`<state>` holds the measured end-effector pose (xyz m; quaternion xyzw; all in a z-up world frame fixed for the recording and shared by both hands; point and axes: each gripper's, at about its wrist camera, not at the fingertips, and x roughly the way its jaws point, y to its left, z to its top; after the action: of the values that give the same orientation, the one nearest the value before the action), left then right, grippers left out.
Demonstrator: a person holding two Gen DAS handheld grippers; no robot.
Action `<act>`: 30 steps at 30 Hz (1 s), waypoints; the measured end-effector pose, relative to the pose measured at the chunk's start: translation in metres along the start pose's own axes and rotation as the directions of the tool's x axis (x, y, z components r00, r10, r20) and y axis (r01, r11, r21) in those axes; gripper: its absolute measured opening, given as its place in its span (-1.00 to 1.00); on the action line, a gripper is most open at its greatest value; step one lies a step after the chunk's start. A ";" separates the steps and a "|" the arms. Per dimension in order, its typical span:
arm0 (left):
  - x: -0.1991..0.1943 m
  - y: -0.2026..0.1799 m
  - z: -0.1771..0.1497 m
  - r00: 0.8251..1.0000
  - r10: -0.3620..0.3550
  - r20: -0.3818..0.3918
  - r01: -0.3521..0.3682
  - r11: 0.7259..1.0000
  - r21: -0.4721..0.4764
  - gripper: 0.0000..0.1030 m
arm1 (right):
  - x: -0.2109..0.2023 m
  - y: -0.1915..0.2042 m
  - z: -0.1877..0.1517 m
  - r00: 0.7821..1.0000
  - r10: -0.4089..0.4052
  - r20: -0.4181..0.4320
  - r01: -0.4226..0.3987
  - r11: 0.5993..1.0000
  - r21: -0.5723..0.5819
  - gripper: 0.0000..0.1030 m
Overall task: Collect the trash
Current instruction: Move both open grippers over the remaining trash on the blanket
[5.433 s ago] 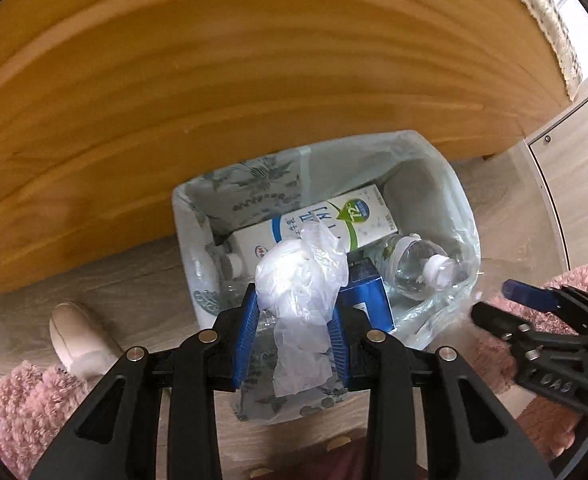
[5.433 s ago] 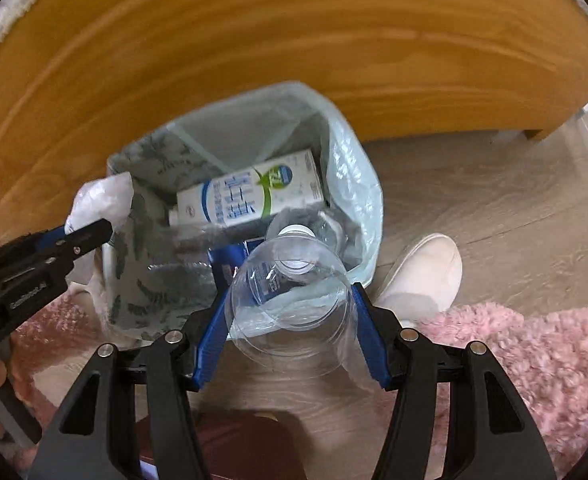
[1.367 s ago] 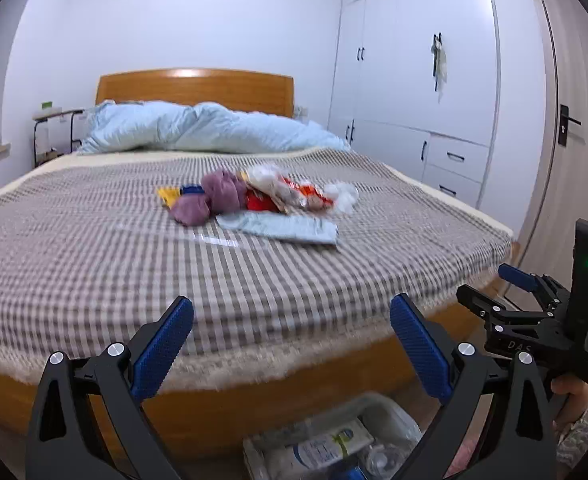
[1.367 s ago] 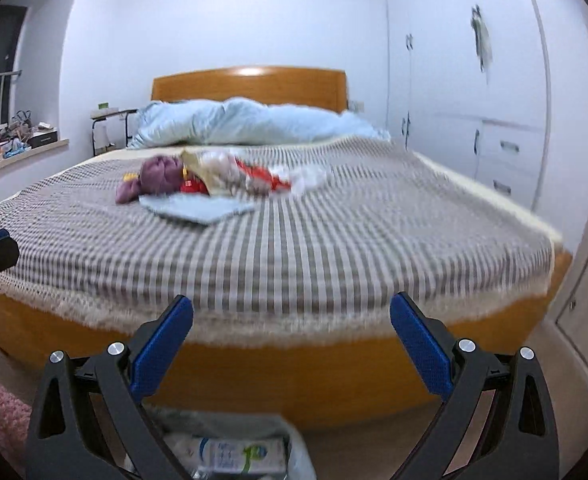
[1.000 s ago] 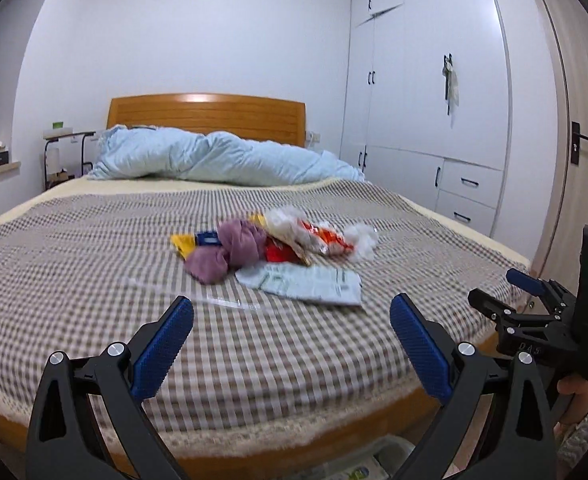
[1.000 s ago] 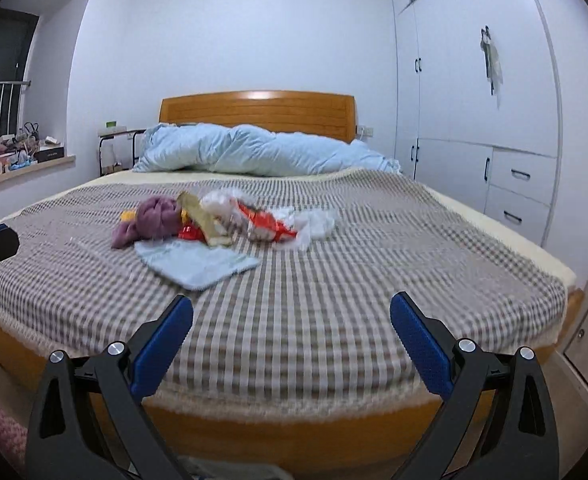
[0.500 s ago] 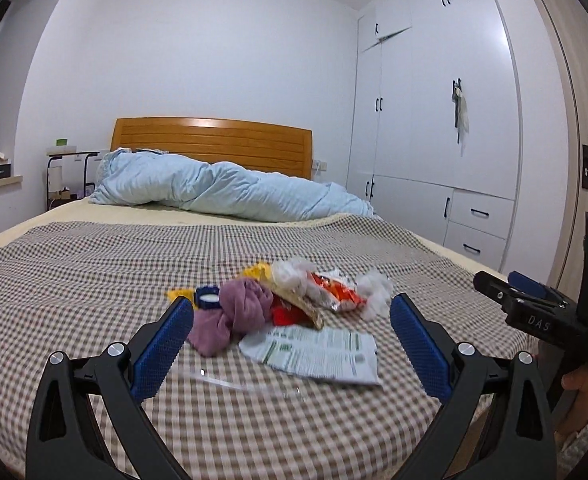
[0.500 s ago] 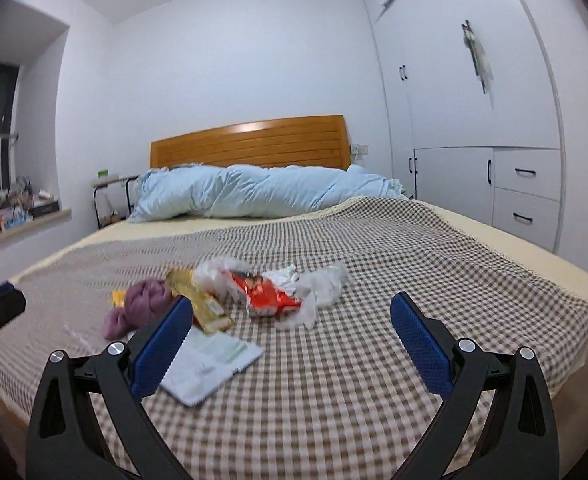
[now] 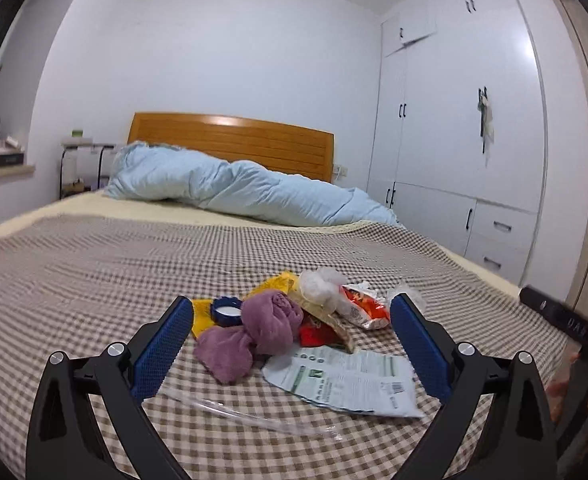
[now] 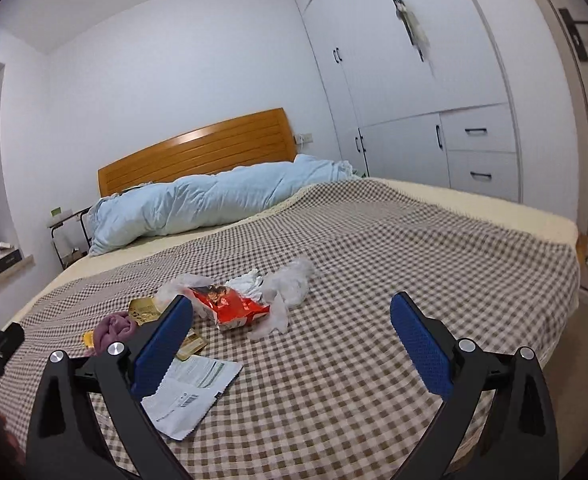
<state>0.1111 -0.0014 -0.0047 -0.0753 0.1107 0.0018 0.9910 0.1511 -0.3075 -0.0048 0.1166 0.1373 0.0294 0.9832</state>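
Both the left tongs (image 9: 292,340) and right tongs (image 10: 292,340) hang spread wide and empty above the brown-checked bed (image 9: 94,280), beside the crumpled purple cloth (image 9: 254,332) amid wrappers.

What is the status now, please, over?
Left gripper open, empty. Right gripper open, empty. Trash pile lies on the bed, untouched. Nothing blocks it.
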 end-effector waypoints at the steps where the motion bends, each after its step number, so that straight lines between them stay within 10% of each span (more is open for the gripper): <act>1: 0.002 0.000 0.000 1.000 -0.002 0.001 0.002 1.000 -0.009 0.85 | 0.002 0.002 -0.001 1.000 -0.012 -0.003 0.012 1.000 -0.008 0.84; 30: 0.014 -0.008 -0.017 0.996 -0.017 -0.085 0.017 1.000 -0.011 0.85 | 0.009 0.025 -0.026 0.999 -0.023 -0.042 0.020 0.997 -0.079 0.84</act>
<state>0.1208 -0.0117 -0.0226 -0.0812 0.1521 -0.0093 0.9850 0.1521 -0.2762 -0.0255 0.0759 0.1583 0.0267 0.9841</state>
